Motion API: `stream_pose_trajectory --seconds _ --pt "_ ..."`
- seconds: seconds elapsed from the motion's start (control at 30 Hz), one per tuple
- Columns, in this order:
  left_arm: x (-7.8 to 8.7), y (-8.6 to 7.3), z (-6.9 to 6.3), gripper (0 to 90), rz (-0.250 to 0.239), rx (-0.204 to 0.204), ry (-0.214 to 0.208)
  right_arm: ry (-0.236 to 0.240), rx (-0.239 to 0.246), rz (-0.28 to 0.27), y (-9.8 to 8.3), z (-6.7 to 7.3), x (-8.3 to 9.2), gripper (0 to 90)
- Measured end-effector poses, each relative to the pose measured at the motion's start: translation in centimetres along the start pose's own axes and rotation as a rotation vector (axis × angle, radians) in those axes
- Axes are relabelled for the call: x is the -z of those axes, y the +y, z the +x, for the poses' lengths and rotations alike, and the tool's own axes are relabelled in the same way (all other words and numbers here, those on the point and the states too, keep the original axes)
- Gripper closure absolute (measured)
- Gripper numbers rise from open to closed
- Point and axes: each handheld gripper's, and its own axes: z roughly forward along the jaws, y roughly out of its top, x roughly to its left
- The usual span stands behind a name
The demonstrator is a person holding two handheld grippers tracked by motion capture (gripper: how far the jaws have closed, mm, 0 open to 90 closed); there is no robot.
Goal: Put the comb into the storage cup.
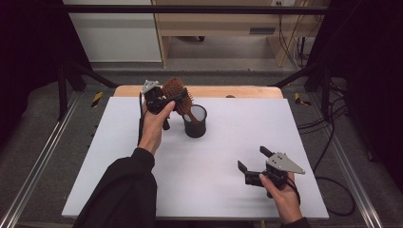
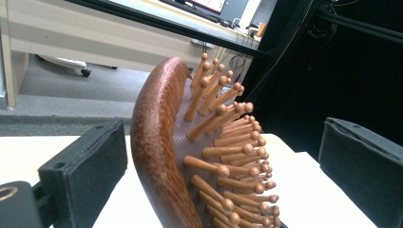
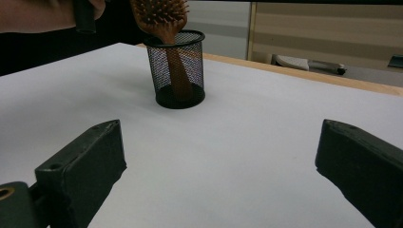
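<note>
Wooden hairbrush (image 2: 161, 156) btwn L claw (image 2: 228, 166) jaws

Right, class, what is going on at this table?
A person works with a claw in each hand. The left claw is around the head of a wooden hairbrush, whose handle stands in a black mesh cup; its jaws look apart, not pressing. The right claw is open above the white table.

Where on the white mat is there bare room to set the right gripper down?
Bare white mat stretches between the black mesh cup and the right gripper, and along the right edge. It is crowded only at the cup, where the left gripper has its jaws around the brown wooden hairbrush.
</note>
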Motion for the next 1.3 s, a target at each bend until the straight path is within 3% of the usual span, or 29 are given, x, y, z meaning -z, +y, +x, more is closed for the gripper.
stream_pose_trajectory --seconds 1.3 --pt "1.2 -0.8 -0.5 2.5 0.002 -0.038 0.013 0.002 -0.002 -0.002 0.0 0.0 0.0 3.0"
